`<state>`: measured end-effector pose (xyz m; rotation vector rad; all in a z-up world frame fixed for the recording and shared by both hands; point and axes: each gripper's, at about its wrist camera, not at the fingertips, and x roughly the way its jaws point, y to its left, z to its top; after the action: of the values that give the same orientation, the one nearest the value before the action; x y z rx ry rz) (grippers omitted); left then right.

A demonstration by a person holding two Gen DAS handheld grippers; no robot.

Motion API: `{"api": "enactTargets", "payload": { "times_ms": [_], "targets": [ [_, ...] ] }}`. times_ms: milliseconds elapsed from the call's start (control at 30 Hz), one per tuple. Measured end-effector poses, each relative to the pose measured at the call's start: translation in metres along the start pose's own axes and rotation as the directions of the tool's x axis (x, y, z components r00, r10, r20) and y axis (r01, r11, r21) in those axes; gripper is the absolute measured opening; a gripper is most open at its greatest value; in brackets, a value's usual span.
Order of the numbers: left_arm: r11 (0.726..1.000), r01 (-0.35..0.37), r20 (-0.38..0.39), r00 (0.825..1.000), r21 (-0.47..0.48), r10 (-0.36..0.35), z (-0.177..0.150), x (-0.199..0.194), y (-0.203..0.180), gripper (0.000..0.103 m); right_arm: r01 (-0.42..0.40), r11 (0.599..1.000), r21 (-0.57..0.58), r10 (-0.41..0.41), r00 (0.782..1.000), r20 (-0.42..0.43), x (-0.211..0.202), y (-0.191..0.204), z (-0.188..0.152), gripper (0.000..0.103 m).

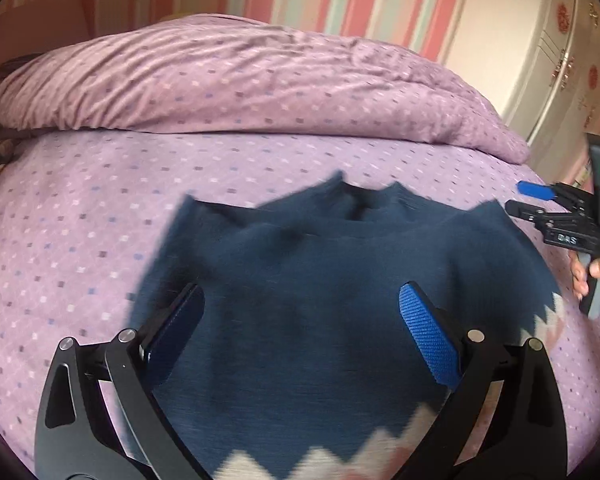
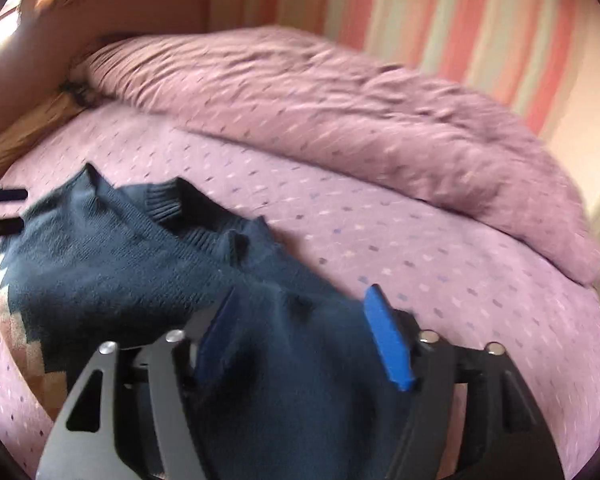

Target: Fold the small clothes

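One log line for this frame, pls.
stage: laying out | item: navy knit sweater on purple dotted bedsheet | left gripper: open | right gripper: open, over fabric

The sweater (image 1: 320, 280) is motion-blurred, its patterned hem cut off at the bottom edge. The right gripper (image 1: 516, 198) is partly cropped at the frame's right edge.
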<state>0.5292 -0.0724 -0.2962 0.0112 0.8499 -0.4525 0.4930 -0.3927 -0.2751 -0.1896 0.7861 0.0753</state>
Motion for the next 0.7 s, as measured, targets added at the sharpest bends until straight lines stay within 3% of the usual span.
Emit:
{"api": "enactTargets", "payload": {
  "times_ms": [100,267,467,700],
  "targets": [
    [1.0,-0.024,-0.03,0.999,-0.001,0.024,-0.009,0.014,-0.013,0.097,0.014,0.997,0.077,-0.011,0.999,-0.039,-0.006,0.002,-0.029,0.063],
    [0.992,-0.126,-0.106,0.987,-0.027,0.123,-0.026,0.043,-0.002,0.096,0.11,0.976,0.19,-0.076,0.981,-0.179,0.021,-0.008,-0.082,0.041],
    [0.976,-0.219,-0.104,0.97,0.003,0.218,-0.043,0.061,0.012,0.099,0.111,0.956,0.271,-0.061,0.981,-0.186,0.04,-0.019,-0.102,0.043],
    [0.966,-0.258,-0.103,0.961,0.01,0.258,-0.04,0.063,0.009,0.1,0.126,0.952,0.279,-0.08,0.982,-0.17,0.043,-0.019,-0.106,0.051]
  ]
}}
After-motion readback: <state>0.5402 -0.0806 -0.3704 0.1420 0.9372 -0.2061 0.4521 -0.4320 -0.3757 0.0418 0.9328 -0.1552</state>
